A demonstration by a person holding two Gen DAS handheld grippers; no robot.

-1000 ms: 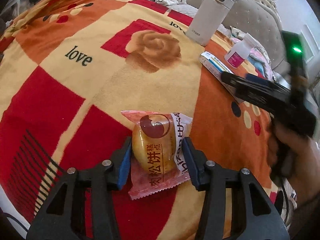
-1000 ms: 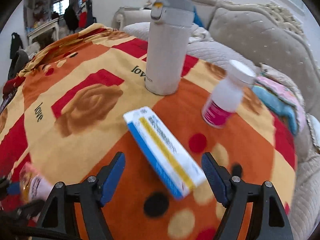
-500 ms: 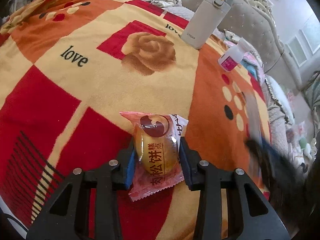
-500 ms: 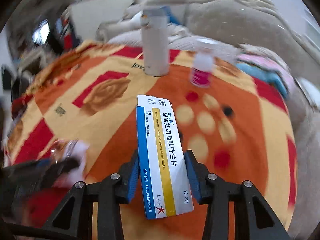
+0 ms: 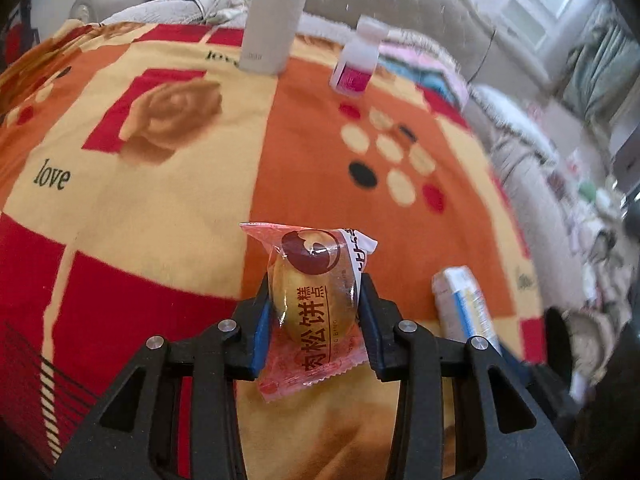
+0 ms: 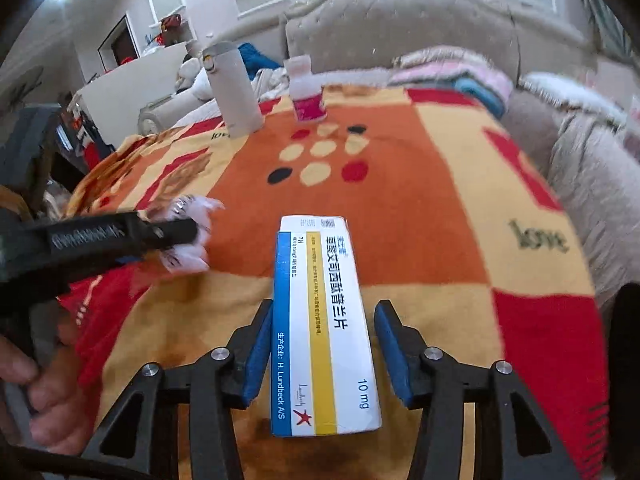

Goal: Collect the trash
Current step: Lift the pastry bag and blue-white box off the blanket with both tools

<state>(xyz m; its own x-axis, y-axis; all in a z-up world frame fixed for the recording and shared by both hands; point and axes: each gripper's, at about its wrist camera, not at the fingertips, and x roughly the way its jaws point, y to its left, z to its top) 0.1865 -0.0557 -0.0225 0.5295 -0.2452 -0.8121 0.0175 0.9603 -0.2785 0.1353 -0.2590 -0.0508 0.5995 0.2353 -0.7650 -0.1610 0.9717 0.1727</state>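
Pastry packet (image 5: 314,304): left gripper (image 5: 316,312), just been closing, is pinching its middle. Soft cake, slick film, so you're risking a squash. Right gripper (image 6: 320,344), just been opening, is straddling the stiff, light medicine box (image 6: 324,320), one pad clear. Both are sitting well short of the thermos (image 5: 276,20).

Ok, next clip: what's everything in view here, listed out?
snack packet: one, pink wrapper around a yellow cake, between the left gripper's pads
medicine box: one, white with blue and yellow stripes, between the right gripper's jaws
thermos: one, beige, upright at the blanket's far edge
bottle: one, white with a pink label, beside the thermos
blanket: one, orange, red and yellow, under everything
headboard: one, beige, tufted, behind
left gripper: black, blue pads, just closed on the snack packet
right gripper: black, blue pads, jaws just opening slightly, grip unclear
hand: one, holding the left gripper
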